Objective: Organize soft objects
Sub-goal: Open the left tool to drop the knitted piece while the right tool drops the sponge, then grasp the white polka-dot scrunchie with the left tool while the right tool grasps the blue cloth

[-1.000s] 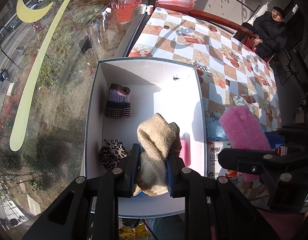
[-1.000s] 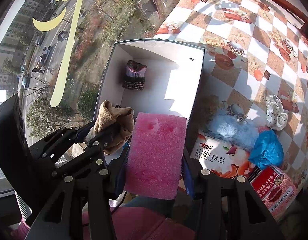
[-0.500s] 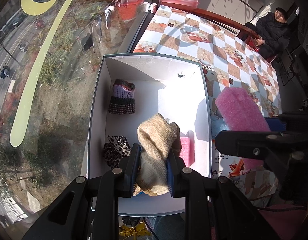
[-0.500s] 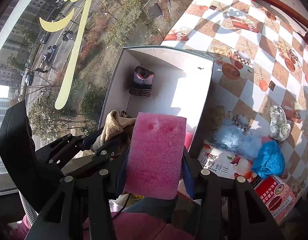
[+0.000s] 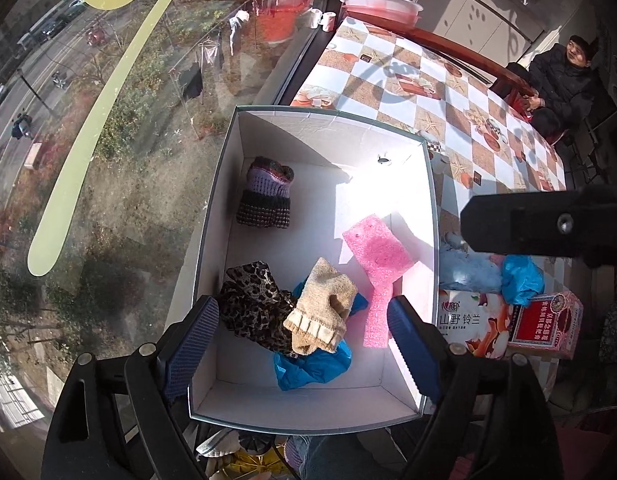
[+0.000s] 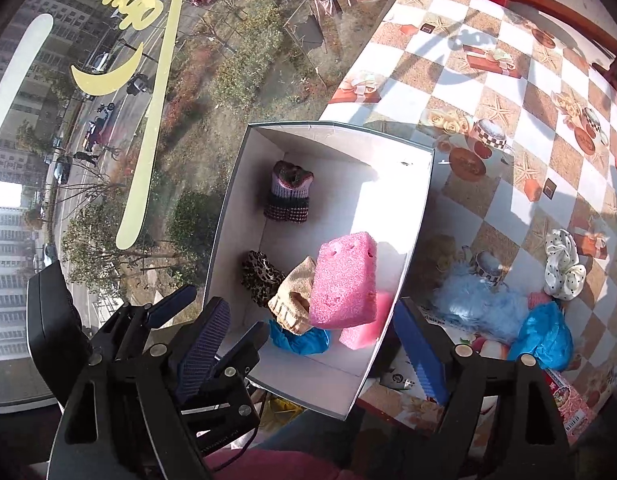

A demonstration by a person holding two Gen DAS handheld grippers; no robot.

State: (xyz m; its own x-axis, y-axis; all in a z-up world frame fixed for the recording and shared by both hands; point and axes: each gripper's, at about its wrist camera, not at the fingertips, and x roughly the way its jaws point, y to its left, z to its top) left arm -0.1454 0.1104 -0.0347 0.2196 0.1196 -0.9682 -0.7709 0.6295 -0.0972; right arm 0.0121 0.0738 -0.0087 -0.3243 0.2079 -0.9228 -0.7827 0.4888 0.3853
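A white open box (image 5: 324, 128) (image 6: 418, 216) stands at the table's window edge. Inside lie a purple knit glove (image 5: 266, 194), a leopard-print cloth (image 5: 252, 300), a beige knit sock (image 5: 322, 312) on a blue bag (image 5: 312, 364), and pink foam (image 5: 378, 256). My left gripper (image 5: 304, 344) is open and empty above the box's near end. My right gripper (image 6: 312, 344) is open; a pink foam block (image 6: 344, 280) is between its fingers, loose over the box.
Right of the box on the checkered tablecloth (image 6: 488, 80) lie a light blue fluffy item (image 6: 476, 304), a blue bag (image 6: 544, 336), a white dotted scrunchie (image 6: 564, 268) and printed cartons (image 5: 544, 324). A window is on the left. A person (image 5: 564, 76) sits at the far end.
Both grippers opened. The beige sock dropped from the left gripper into the box, and the pink foam block left the right gripper's grip over the box.
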